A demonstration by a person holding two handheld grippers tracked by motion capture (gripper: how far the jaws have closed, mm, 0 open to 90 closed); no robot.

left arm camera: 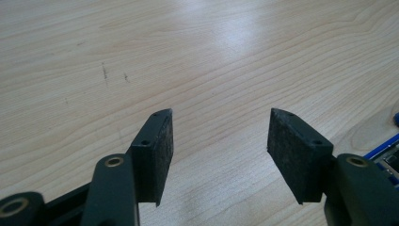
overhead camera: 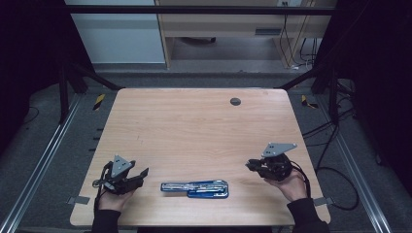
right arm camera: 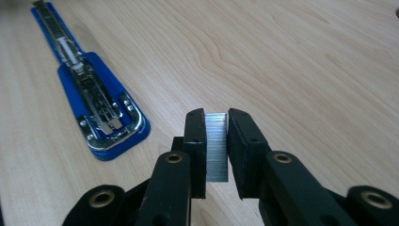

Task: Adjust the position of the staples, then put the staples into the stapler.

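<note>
Holding a strip of staples [right arm camera: 217, 146] tight, my right hand-held gripper [right arm camera: 217, 148] pinches it between both black pads, just above the wooden surface [overhead camera: 194, 126]. The shiny strip stands up straight between the jaws. An open blue stapler [overhead camera: 195, 188] lies flat near the front edge of the surface, between my two hands. My left hand-held gripper [left arm camera: 219, 155] has its jaws spread wide with nothing in them. It sits low over bare wood, just beside the blue stapler's end.
</note>
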